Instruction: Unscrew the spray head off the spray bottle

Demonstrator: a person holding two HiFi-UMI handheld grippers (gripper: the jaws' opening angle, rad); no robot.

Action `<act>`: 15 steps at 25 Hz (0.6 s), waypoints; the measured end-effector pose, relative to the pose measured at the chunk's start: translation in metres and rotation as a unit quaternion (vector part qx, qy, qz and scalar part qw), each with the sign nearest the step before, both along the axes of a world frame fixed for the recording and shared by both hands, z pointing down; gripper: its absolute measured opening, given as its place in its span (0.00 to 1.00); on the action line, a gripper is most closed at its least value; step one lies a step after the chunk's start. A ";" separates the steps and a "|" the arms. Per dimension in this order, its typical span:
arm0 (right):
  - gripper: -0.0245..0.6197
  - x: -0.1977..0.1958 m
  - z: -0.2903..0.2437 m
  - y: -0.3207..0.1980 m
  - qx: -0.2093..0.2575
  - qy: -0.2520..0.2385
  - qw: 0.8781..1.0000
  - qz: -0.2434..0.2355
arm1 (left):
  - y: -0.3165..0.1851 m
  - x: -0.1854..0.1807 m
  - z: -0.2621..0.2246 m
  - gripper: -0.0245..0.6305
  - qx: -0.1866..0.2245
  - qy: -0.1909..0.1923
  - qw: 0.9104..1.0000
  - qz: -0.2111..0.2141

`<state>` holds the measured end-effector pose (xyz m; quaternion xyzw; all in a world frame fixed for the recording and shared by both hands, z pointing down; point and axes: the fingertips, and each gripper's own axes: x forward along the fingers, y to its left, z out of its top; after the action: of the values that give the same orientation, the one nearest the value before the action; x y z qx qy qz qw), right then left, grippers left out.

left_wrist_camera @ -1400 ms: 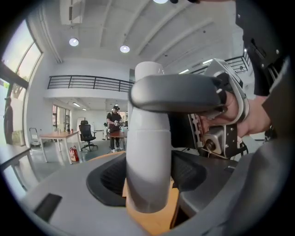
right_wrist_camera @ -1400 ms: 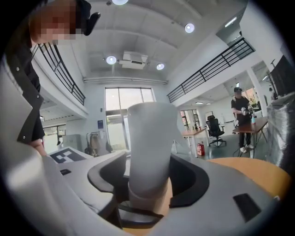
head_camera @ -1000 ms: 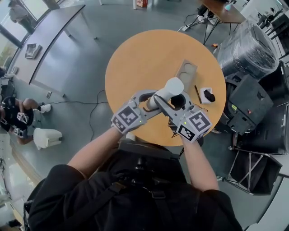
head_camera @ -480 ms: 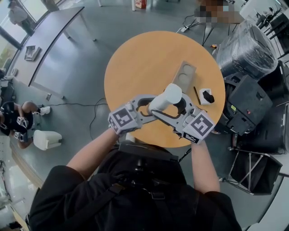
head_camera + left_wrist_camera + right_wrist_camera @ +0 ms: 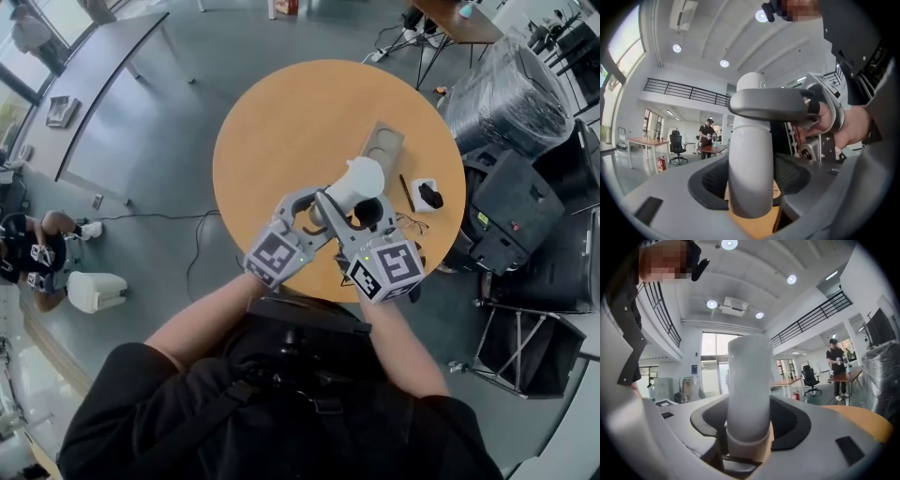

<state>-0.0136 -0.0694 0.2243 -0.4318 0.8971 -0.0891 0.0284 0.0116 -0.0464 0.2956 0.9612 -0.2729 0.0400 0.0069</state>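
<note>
I hold a white spray bottle [image 5: 361, 178] upright over the round wooden table [image 5: 281, 122]. My left gripper [image 5: 319, 206] is shut on its body; in the left gripper view the bottle [image 5: 750, 154] fills the gap of that gripper [image 5: 750, 190]. My right gripper [image 5: 367, 210] comes in from the other side, and one of its fingers [image 5: 768, 105] crosses the bottle higher up. Its jaws have just been closing, with the bottle [image 5: 749, 380] and its collar [image 5: 747, 441] between them at that gripper [image 5: 749, 430]; I see no firm press. Something dark sits below the collar.
On the table lie a wooden tray [image 5: 384, 145], a pen [image 5: 406, 192] and a small white box with a black part [image 5: 428, 195]. Wrapped equipment [image 5: 511, 94] and black cases [image 5: 525, 216] stand to the right. A person [image 5: 37, 248] sits on the floor at far left.
Both grippers and the bottle have swung round together over the table. The right gripper's marker cube moved left and toward me, and the left one moved right.
</note>
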 end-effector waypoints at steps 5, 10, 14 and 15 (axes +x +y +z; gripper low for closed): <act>0.45 -0.001 0.000 0.004 0.009 0.001 1.000 -0.014 | 0.004 0.003 0.003 0.50 -0.012 0.001 1.000 0.017; 0.45 -0.005 0.000 0.022 0.031 0.017 0.990 -0.139 | 0.021 0.009 0.005 0.50 -0.033 0.012 0.990 0.140; 0.45 -0.012 -0.004 0.042 0.047 0.024 0.969 -0.240 | 0.037 0.006 0.001 0.50 -0.027 0.003 0.973 0.229; 0.45 -0.014 -0.006 0.048 0.050 0.024 0.963 -0.262 | 0.041 0.006 -0.001 0.50 -0.030 0.007 0.968 0.248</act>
<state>-0.0279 -0.0218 0.2183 -0.1812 0.9827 -0.0378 0.0041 0.0172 -0.0049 0.2941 0.9985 -0.0242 0.0415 0.0278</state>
